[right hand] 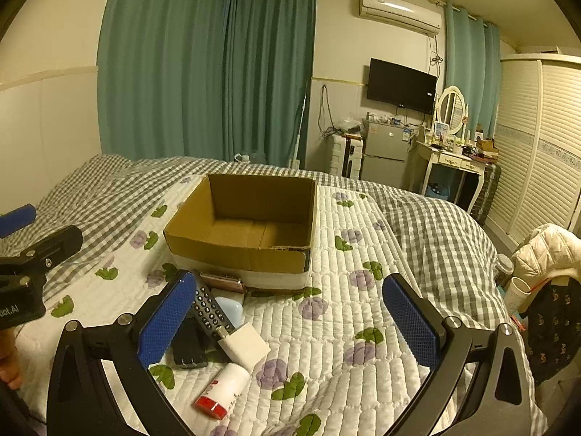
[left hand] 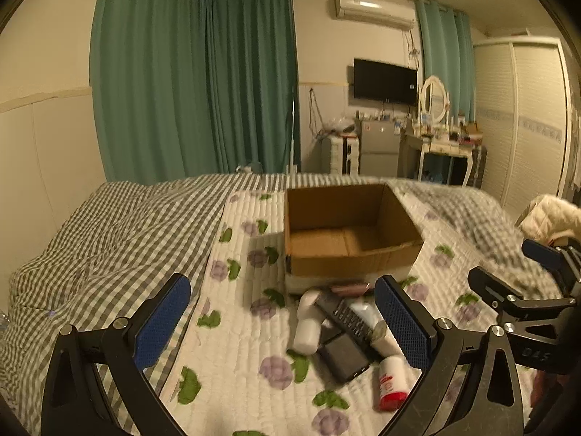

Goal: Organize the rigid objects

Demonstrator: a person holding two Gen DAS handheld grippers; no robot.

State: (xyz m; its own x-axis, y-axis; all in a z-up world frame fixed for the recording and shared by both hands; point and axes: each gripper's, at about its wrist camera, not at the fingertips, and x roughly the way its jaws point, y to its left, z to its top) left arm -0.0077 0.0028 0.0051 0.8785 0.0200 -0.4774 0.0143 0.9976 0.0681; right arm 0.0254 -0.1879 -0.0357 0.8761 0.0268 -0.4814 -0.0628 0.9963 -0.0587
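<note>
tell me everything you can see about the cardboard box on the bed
The cardboard box is plain brown corrugated card, open-topped, with no flaps showing and its low front wall slightly ragged along the top edge. Nothing shows inside it. It sits upright on a flat white base on the floral quilt. A pink flat item lies against its front, with the other clutter just nearer. Neither hand-held gripper touches it.
</note>
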